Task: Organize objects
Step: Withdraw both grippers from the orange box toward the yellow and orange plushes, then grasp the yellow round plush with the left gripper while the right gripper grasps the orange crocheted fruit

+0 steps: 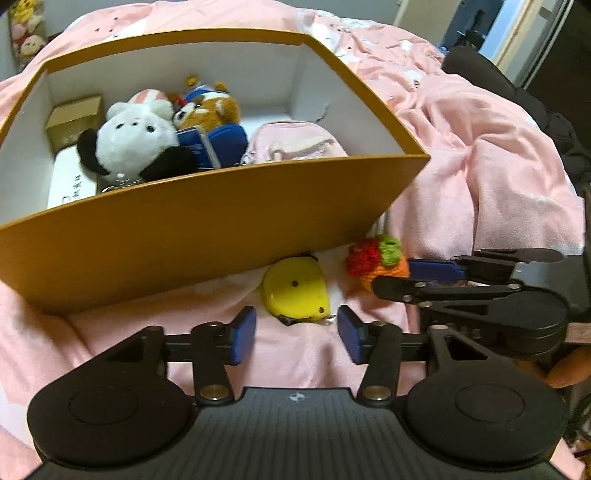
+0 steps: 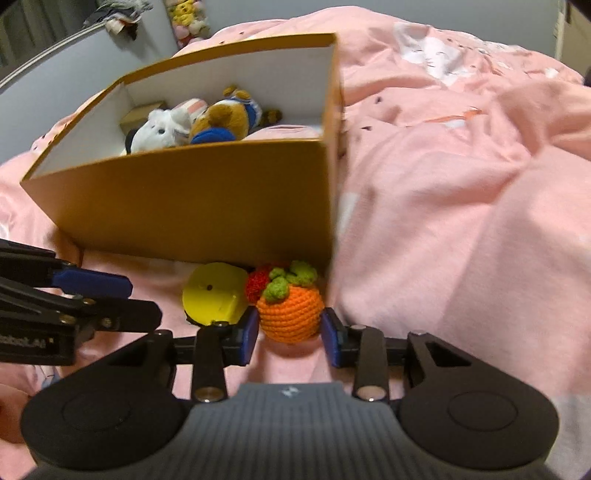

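Observation:
A yellow plastic toy lies on the pink blanket against the front of the orange box. My left gripper stands open just short of the toy, its blue pads apart on either side of its near edge. Beside the toy sits an orange crochet fruit with green leaves, and a red crochet piece is behind it. My right gripper has the orange fruit between its pads, which touch it on both sides. The left wrist view shows the right gripper coming in from the right onto the orange fruit.
The orange box holds a white plush, a brown plush, a pink pouch and small cartons. A rumpled pink blanket covers the bed. More plush toys sit at the far edge.

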Demonstrator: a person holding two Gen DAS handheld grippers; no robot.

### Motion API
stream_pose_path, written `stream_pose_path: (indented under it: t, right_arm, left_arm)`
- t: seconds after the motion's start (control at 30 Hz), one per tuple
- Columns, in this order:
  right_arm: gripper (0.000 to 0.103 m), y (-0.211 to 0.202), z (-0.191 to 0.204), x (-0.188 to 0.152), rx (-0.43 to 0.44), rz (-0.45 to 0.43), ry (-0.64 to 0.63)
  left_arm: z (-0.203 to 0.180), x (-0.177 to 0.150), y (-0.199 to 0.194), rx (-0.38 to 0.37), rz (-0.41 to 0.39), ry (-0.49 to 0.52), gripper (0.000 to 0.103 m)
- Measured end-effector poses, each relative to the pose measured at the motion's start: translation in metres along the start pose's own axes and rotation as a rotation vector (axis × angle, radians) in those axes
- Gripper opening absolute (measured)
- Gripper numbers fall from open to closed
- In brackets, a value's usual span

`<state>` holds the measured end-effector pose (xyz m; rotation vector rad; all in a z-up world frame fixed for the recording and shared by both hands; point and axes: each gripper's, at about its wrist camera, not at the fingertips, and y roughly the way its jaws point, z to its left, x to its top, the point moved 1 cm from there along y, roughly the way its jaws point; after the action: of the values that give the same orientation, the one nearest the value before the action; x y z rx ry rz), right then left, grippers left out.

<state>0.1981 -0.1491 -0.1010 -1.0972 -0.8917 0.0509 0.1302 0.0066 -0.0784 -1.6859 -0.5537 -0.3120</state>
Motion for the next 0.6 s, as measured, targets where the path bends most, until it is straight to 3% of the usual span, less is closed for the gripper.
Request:
stream_pose_path:
  t: [0.33, 0.6]
  right_arm:
    - [0.038, -0.001, -0.015, -0.001, 0.013, 0.017, 0.107]
    - [0.038, 0.008, -0.038, 0.002, 0.091, 0.053, 0.241]
  left_arm:
    - [-0.010, 0.006, 0.038, 0.073, -0.004, -0.011, 0.070]
    - [-0.017, 0.007, 0.065, 0.116, 0.012, 0.009, 0.070]
